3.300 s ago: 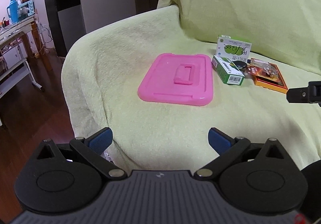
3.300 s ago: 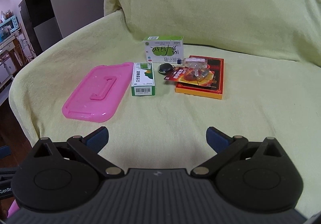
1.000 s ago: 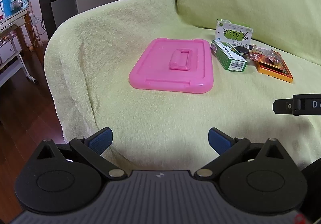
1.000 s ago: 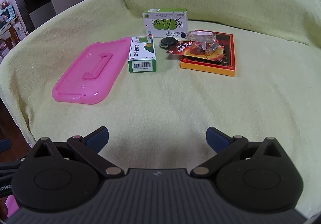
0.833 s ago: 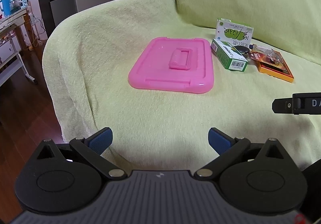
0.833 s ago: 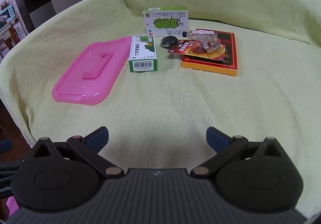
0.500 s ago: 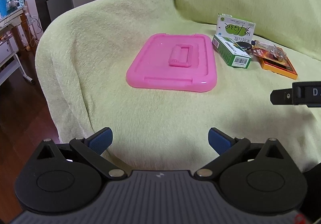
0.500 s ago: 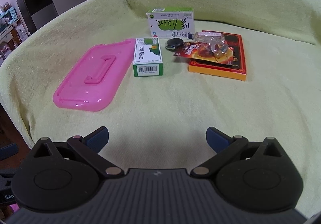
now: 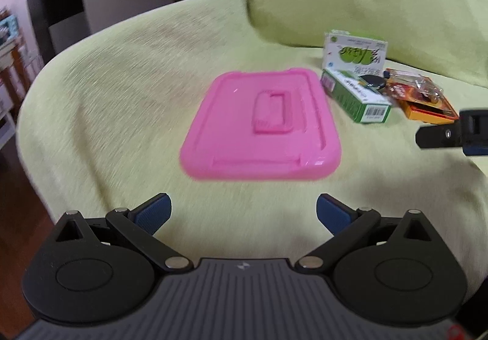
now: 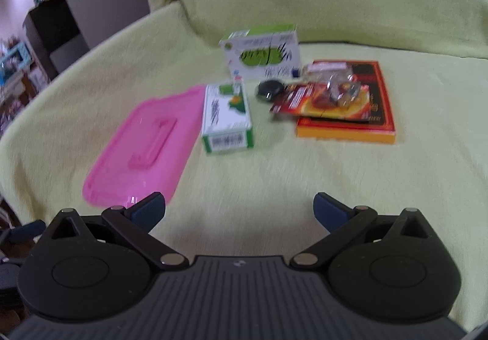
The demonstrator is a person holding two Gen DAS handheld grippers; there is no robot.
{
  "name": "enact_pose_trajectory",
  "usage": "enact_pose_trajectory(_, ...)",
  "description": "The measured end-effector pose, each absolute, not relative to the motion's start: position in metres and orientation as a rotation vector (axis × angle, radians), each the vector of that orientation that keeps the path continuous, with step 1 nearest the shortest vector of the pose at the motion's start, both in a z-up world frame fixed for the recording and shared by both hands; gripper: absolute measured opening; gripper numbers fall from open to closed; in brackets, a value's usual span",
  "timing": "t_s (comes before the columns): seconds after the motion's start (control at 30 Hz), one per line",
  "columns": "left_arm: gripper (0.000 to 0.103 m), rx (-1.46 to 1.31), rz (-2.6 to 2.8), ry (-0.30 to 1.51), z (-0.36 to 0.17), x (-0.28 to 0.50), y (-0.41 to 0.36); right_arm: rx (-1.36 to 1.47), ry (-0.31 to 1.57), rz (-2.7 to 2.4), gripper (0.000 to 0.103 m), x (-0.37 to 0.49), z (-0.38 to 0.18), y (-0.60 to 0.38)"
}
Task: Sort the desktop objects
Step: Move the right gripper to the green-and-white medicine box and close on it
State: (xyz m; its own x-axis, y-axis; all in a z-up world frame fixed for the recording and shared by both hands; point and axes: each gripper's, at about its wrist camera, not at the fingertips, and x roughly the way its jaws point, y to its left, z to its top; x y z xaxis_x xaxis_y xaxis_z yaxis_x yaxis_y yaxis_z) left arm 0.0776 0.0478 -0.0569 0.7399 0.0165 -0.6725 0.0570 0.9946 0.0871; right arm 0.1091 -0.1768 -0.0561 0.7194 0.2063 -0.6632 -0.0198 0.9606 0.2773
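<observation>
Both hand-held grippers – left (image 9: 242, 207), right (image 10: 239, 205) – are hovering wide open, empty, facing a light, stiff pink lid (image 9: 262, 129) – best gripped by its raised handle (image 9: 273, 111).

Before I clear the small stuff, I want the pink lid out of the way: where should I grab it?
Probably by the raised handle in the middle of the pink lid, coming straight down from above. The lid lies flat on the blanket, so its thin rim gives little to pinch. The open left gripper is nearest.

Motion-blurred print on the white-green box (image 10: 261, 52)
</observation>
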Motion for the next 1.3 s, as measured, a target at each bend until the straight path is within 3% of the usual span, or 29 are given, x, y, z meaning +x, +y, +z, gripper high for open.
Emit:
enact_pose_trajectory(0.3,0.102,0.188,-0.099,0.679,-0.058,0.125,0.012,0.284,0.705,0.208,0.102,0.156,-0.054,-0.190)
enact_pose_trajectory(0.47,0.102,0.231,-0.178,0.647,-0.063,0.143,0.001,0.279,0.729,0.252,0.095,0.188,-0.065,-0.176)
enact_pose_trajectory(0.8,0.102,0.294,-0.285,0.612,-0.072,0.159,-0.007,0.230,0.794,0.236,0.055,0.225,-0.086,-0.155)
enact_pose_trajectory(1.3,0.102,0.328,-0.431,0.605,-0.079,0.124,-0.020,0.353,0.904,0.295,0.054,0.186,-0.084,-0.171)
